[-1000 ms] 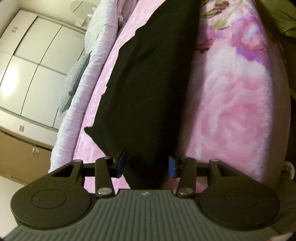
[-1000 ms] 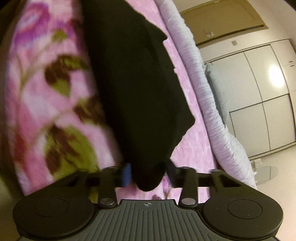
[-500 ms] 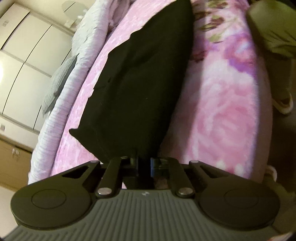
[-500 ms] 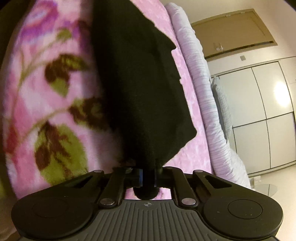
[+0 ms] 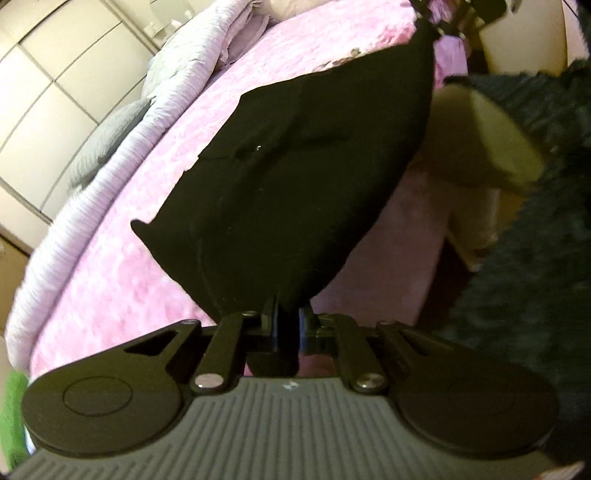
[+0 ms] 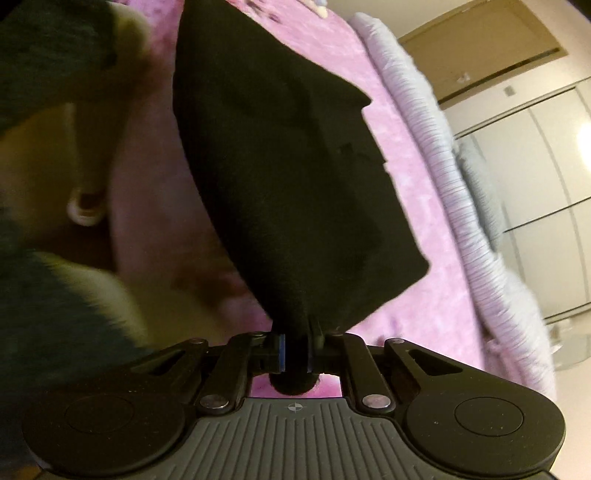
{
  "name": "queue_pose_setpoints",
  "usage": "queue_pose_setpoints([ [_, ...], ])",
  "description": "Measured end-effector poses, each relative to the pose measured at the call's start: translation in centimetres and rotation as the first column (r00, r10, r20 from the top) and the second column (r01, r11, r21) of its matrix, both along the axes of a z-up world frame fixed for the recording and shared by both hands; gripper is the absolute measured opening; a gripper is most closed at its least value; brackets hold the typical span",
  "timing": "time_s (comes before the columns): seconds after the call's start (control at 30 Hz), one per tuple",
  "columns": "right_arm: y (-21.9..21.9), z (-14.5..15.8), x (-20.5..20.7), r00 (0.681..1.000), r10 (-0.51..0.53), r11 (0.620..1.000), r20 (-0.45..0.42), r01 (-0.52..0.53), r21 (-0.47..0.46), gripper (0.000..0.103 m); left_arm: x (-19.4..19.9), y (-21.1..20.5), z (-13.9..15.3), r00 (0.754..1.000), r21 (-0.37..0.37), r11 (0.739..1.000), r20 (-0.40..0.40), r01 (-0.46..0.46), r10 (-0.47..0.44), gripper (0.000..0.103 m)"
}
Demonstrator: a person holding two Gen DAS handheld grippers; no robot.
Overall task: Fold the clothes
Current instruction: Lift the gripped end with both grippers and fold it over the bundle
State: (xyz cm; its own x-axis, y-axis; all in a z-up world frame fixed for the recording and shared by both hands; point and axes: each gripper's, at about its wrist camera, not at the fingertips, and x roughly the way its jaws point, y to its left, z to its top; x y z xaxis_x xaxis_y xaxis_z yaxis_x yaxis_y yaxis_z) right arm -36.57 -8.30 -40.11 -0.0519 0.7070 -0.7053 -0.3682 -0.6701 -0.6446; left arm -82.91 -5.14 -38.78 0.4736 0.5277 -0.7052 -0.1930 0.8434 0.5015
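The black garment (image 5: 295, 177) is hanging stretched between the two grippers, its far part trailing on the pink blanket (image 5: 122, 266). The left gripper (image 5: 286, 325) and right gripper (image 6: 297, 350) are each clamping a bunched corner, likely to carry that edge over for a fold. Open blanket is lying beyond; the rumpled quilt (image 6: 443, 177) is bordering it.

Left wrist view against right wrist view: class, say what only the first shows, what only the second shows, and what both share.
Only the left wrist view shows the right gripper from outside, pinching the far corner of the black garment, and a green patch at the frame's edge. Only the right wrist view shows the brown upper cabinet. Both share the garment, clamped by the left gripper and the right one, the pink bedspread, the rolled lilac quilt and the white wardrobe doors.
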Motion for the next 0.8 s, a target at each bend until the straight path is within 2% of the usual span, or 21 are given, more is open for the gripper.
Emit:
queue_pose_setpoints([
  [0.13, -0.6, 1.9, 0.2, 0.998, -0.013, 0.999, -0.055, 0.011, -0.033, 0.009, 0.0, 0.2, 2.0, 1.0, -0.024, 1.0, 0.024, -0.002, 0.002, 0.007],
  [0.23, 1.3, 5.3, 1.0, 0.99, -0.017, 0.999, -0.138, 0.012, -0.033, 0.009, 0.6, 2.5, 5.0, 0.998, -0.032, 0.999, 0.067, 0.01, -0.007, 0.007],
  [0.43, 8.6, 13.0, 2.9, 0.959, -0.012, 1.0, -0.282, 0.01, -0.008, 0.009, 2.7, 10.1, 11.3, 0.988, -0.045, 0.999, 0.153, 0.008, -0.001, 0.007],
  [0.57, 15.6, 15.3, 4.0, 0.932, -0.06, 0.998, -0.358, 0.058, -0.017, 0.009, 5.1, 17.4, 13.6, 0.971, -0.081, 0.995, 0.226, -0.065, 0.082, 0.01],
  [0.6, 17.7, 15.7, 4.3, 0.922, -0.081, 0.997, -0.379, 0.078, -0.023, 0.01, 5.8, 19.8, 13.8, 0.961, -0.1, 0.99, 0.248, -0.101, 0.123, 0.012],
  [0.67, 22.1, 15.7, 5.1, 0.881, -0.14, 0.989, -0.452, 0.141, -0.031, 0.011, 7.0, 24.8, 13.6, 0.922, -0.169, 0.965, 0.301, -0.201, 0.245, 0.016],
  [0.7, 24.2, 15.4, 5.4, 0.856, -0.181, 0.982, -0.485, 0.18, -0.048, 0.018, 7.3, 27.0, 13.3, 0.895, -0.22, 0.945, 0.325, -0.244, 0.306, 0.018],
  [0.73, 26.3, 15.1, 5.6, 0.831, -0.226, 0.973, -0.508, 0.22, -0.073, 0.029, 7.4, 28.8, 12.9, 0.862, -0.262, 0.922, 0.351, -0.285, 0.366, 0.021],
  [0.8, 29.6, 14.3, 6.1, 0.767, -0.309, 0.946, -0.562, 0.308, -0.1, 0.044, 7.6, 32.1, 11.6, 0.791, -0.353, 0.866, 0.382, -0.353, 0.478, 0.024],
])
